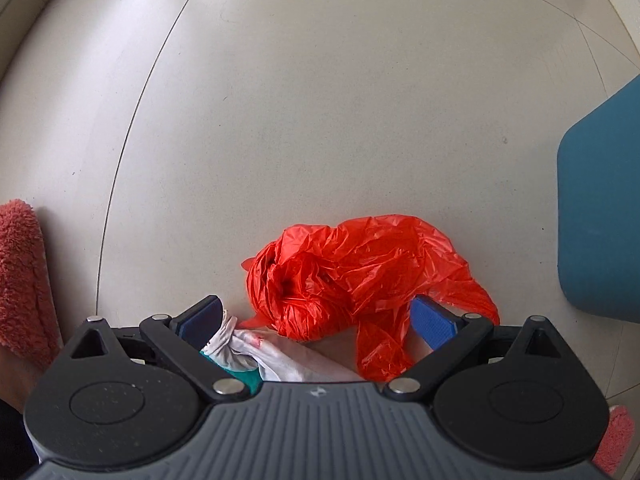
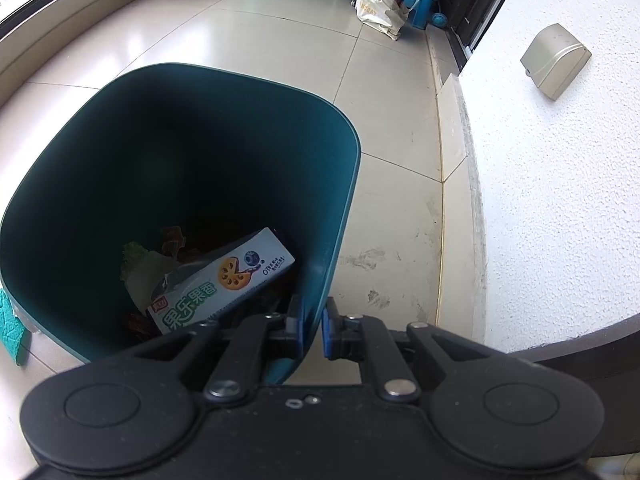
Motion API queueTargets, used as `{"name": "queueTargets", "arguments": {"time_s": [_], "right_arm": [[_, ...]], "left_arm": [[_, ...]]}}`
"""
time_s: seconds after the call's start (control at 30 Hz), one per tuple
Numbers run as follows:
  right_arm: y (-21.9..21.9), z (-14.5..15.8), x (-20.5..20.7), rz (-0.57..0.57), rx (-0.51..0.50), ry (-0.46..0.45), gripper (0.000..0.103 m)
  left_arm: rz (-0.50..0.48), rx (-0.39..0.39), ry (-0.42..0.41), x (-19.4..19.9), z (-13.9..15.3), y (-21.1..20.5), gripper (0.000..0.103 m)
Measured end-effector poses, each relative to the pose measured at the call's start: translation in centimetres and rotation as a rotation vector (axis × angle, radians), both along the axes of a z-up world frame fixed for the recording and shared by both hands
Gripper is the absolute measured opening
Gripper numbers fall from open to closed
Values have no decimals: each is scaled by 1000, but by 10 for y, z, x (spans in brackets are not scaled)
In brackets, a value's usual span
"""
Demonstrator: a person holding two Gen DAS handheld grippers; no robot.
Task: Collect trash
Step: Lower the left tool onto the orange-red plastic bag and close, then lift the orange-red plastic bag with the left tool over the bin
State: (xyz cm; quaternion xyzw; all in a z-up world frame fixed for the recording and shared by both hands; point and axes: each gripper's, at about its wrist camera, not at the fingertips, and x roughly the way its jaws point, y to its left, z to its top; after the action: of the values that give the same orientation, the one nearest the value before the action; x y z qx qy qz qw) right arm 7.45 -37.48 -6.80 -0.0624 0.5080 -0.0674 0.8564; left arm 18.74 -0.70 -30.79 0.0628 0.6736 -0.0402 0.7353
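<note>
On the tiled floor (image 1: 320, 100): crumpled red plastic bag (image 1: 360, 276), between the spread fingers of the left hand-held gripper (image 1: 316, 320). Right hand-held gripper (image 2: 312, 332) clenched on teal bin (image 2: 180, 160) rim; snack box (image 2: 224, 280) inside.

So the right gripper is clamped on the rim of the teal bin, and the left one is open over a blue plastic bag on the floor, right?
Nearly. The bag is red, not blue: the left wrist view shows the open left gripper over a crumpled red plastic bag on the floor. The right gripper is indeed clamped on the teal bin rim.
</note>
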Motion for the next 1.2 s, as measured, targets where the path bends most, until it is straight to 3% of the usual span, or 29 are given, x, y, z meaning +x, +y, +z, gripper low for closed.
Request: {"name": "queueTargets", "arguments": {"time_s": [0.2,0.37,0.63,0.87,1.2], "right_arm": [[0,0,1,10,-8,4,10],[1,-1,1,10,-11,8,10],[1,-1,1,10,-16,9,10],[2,-3,2,9,-23,8,9],[3,-4,1,1,-26,2,9]], "left_arm": [[22,19,23,10,-26,4,100],[17,7,25,12,-33,4,83],[35,41,-14,3,-17,0,60],[27,63,-59,-5,26,-9,58],[-62,-35,-217,-32,151,-39,58]]}}
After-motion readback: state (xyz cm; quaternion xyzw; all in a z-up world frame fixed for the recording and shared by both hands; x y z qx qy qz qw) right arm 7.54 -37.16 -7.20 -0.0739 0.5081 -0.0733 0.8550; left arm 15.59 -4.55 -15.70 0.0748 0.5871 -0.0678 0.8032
